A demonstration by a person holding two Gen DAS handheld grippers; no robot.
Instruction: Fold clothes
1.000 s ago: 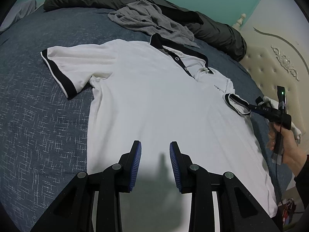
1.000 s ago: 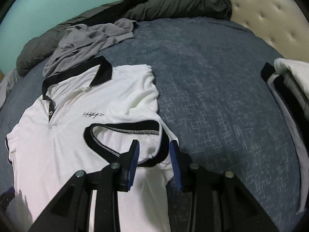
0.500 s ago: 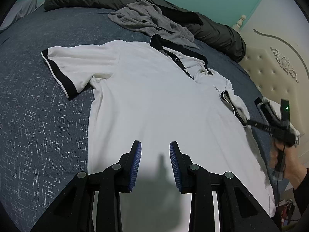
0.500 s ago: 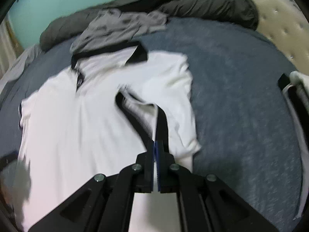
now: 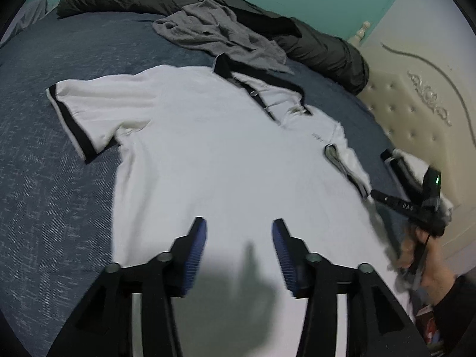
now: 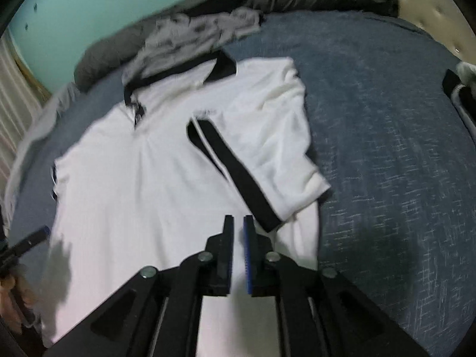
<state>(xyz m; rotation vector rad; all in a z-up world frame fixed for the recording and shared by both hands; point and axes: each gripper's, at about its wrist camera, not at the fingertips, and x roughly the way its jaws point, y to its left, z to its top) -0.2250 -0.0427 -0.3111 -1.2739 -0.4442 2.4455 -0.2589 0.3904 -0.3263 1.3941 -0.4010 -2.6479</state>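
White polo shirt (image 5: 214,160) lay face up on the blue bed (image 5: 44,178), one sleeve (image 6: 267,160) folded in across its chest.

Left tool (image 5: 239,235) hovered above the hem, jaws spread wide and empty. Right tool (image 6: 237,232) hung just off the black sleeve cuff (image 6: 238,175), jaws nearly pressed together, gripping nothing. Grey garment (image 5: 220,35) crumpled past the collar.

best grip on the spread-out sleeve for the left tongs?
Pinch the black cuff band of the white polo shirt's flat sleeve, coming from the open blue bedspread side. That edge lies free and outermost, so one finger of the open left tongs can slide under it.
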